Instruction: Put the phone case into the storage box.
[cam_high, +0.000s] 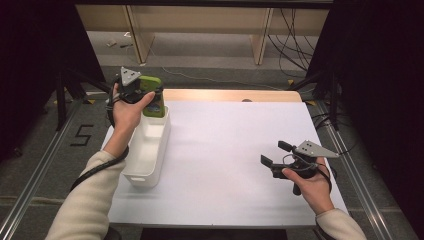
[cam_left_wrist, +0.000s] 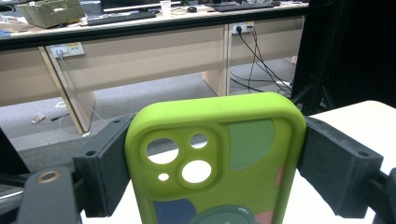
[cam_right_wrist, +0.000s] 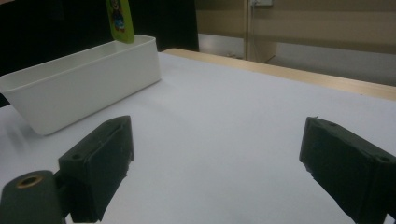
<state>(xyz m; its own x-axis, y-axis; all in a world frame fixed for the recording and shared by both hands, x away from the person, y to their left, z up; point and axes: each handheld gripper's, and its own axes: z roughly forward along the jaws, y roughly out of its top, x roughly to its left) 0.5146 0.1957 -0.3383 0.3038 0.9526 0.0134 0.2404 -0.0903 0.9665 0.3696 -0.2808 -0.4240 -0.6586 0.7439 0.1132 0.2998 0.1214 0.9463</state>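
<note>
A lime-green phone case (cam_left_wrist: 219, 158) with camera cut-outs and coloured shapes is clamped between both jaws of my left gripper (cam_left_wrist: 210, 163). In the high view that left gripper (cam_high: 142, 92) holds the case (cam_high: 153, 97) upright over the far end of a long white bin (cam_high: 145, 150) at the table's left. The case's lower end (cam_right_wrist: 119, 21) hangs just above the bin's rim (cam_right_wrist: 84, 79). My right gripper (cam_high: 274, 156) is held low over the white table at the right, jaws wide apart with nothing between them (cam_right_wrist: 215, 163).
The white sheet (cam_high: 225, 150) covers most of the table, with a wooden strip (cam_high: 235, 95) along its far edge. Beyond lie a grey floor, desk legs and loose cables (cam_high: 292, 40). Black curtains flank both sides. Metal rails (cam_high: 360, 165) run beside the table.
</note>
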